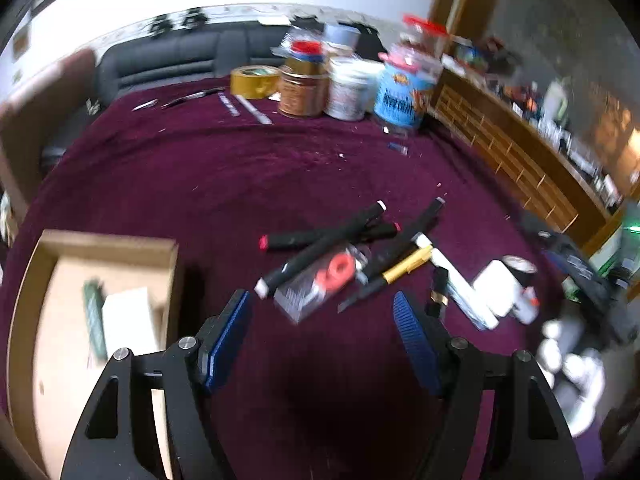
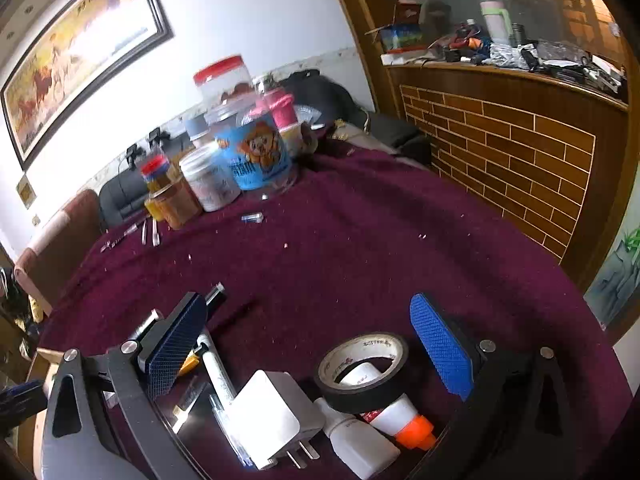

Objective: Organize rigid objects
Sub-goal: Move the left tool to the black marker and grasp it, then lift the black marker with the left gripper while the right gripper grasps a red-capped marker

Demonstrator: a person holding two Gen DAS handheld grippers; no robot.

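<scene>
While the maroon tablecloth (image 1: 200, 168) carries everything, the cardboard box (image 1: 100, 264) sits at its near left, beside the left gripper (image 1: 320, 312), and looks like the likely destination. Just ahead of that gripper lies the heap of black markers (image 1: 328, 236) on a clear plastic case (image 1: 320, 280), their long axes running from near left to far right, slanted across the gap between the wide-open, empty jaws. I judge the left gripper nearer to this heap, needing a wrist turn to close across a barrel. The right gripper (image 2: 304, 344), jaws also wide and empty, hovers over the black tape roll (image 2: 360, 372), white charger (image 2: 272, 416) and glue bottle (image 2: 400, 416).
</scene>
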